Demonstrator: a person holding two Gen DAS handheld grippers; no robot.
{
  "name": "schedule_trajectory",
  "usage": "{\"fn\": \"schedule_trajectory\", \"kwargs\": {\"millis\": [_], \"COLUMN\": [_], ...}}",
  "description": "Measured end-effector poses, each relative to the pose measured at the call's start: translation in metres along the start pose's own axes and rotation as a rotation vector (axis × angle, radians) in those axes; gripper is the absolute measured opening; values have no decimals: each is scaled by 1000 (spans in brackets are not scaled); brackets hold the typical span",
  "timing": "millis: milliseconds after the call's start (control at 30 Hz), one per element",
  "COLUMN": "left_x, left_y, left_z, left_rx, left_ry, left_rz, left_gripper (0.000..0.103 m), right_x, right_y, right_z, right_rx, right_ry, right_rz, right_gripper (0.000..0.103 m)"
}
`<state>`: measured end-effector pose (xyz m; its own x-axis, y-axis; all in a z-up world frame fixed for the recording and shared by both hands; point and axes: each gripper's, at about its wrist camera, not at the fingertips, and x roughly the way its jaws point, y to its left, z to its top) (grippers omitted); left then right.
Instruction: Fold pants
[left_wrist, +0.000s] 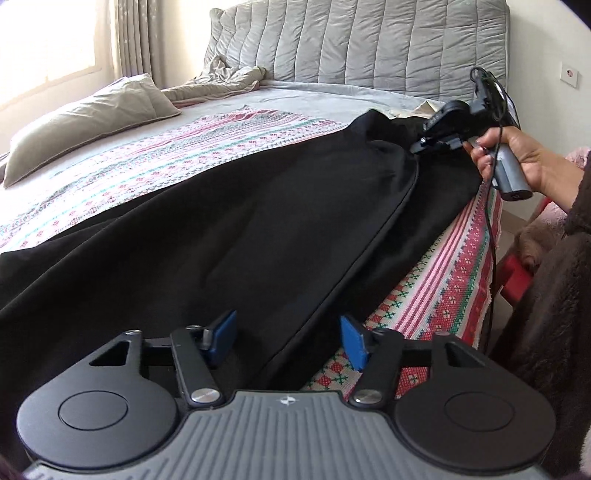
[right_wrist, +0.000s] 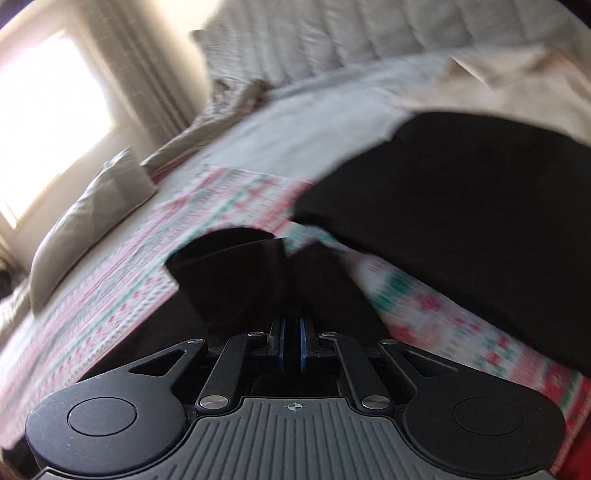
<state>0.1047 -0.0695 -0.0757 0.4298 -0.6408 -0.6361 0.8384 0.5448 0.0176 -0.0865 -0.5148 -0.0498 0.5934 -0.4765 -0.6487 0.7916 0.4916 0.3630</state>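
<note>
Black pants (left_wrist: 229, 236) lie stretched across the patterned bedspread (left_wrist: 155, 155) along the bed's near edge. My left gripper (left_wrist: 288, 338) is open, its blue pads (left_wrist: 223, 334) just above the near end of the pants. My right gripper (left_wrist: 434, 144) is at the far end of the pants, held by a hand. In the right wrist view the right gripper (right_wrist: 291, 345) is shut on a fold of the black pants (right_wrist: 236, 273) and lifts it; more black fabric (right_wrist: 461, 206) lies to the right. That view is motion-blurred.
A grey pillow (left_wrist: 85, 118) lies at the left of the bed. A quilted grey headboard (left_wrist: 362, 40) and a rumpled blanket (left_wrist: 229, 79) are at the back. A window with curtains (left_wrist: 48, 40) is at the left. A red chair (left_wrist: 517, 273) stands by the bed's right edge.
</note>
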Motion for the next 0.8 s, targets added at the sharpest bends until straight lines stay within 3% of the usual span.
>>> {"fn": "schedule_trajectory", "kwargs": {"millis": [67,233,300,467,600,700,800], "left_x": [2,0,-2,-10,-8,-6,-7], "left_y": [1,-1,0,8,4,2,1], "left_z": [2,5,7,9,5,4,4], "left_rx": [-14,-31,-40,-79,-50,-46,-53], "left_ry": [-5,-26,-53,-75,-38,-27,-34], "left_rz": [-1,20,41,25,13,24,29], "left_gripper": [51,15,8,3,3,3,3], "right_x": [-2,-11,-21,-63,-74,-70,-75], "right_y": [-7,0,5,17,22,4,-20], "right_z": [-1,1,3,8,-4,-11,-4], "right_rx": [24,-21,-45,-101,-251,-207,-61], "right_ry": [8,-22,-42,-94,-87,1,37], "right_rz": [5,11,3,-43,-181,-149,-57], "right_gripper": [4,4,4,3,3,3,16]}}
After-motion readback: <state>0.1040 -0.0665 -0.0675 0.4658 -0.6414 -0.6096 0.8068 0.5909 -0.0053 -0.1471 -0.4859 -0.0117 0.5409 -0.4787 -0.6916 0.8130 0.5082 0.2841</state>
